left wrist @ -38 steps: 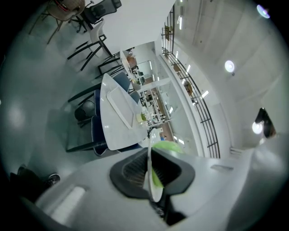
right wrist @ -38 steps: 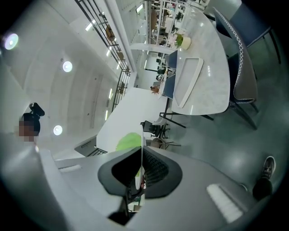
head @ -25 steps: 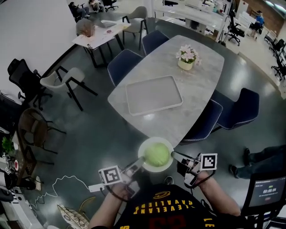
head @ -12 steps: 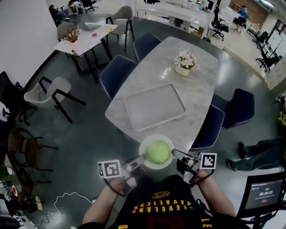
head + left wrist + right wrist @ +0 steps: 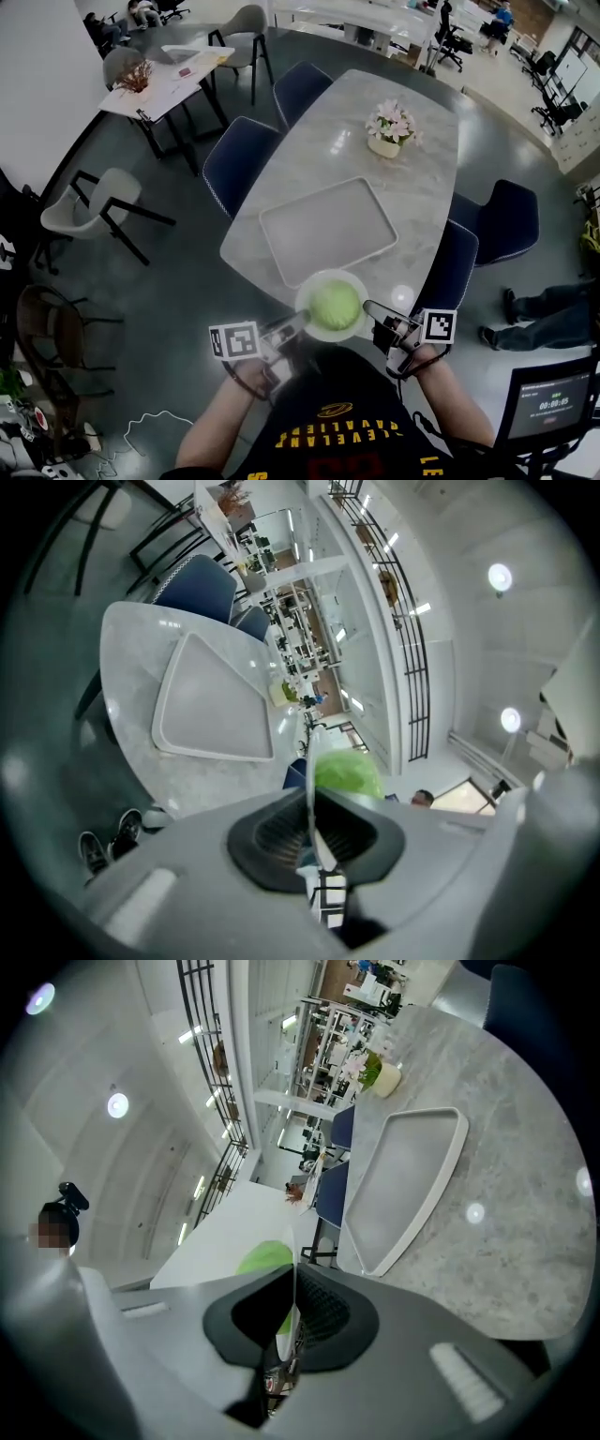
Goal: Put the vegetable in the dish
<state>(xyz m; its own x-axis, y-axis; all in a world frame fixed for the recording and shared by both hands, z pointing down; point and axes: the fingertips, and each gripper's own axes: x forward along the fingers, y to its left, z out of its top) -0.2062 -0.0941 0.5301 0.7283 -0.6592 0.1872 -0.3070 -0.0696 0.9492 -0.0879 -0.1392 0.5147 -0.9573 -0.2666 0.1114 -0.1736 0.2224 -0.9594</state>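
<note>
Counter (image 5: 412, 187): pale veined stone, polished; ceiling lights are mirrored in it.
Tray (image 5: 323, 230): smooth pale grey, matt, plastic by its look.
Dish (image 5: 304, 298): thin, pale, smooth rim with slight gloss.
Vegetable (image 5: 336, 304): green, leafy, crinkled.
Left tool (image 5: 298, 322), right tool (image 5: 372, 309): matt grey plastic shells; dark ribbed pads (image 5: 281, 832), rubber-like.
Chair seats (image 5: 239, 164): blue cloth, matt.
Floor (image 5: 178, 281): dark, smooth, faintly sheened.

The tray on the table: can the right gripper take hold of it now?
Probably not. The right gripper is shut on the rim of the dish that carries the green vegetable, and the left gripper grips the other side. Nothing stands before the tray, but both are occupied.
</note>
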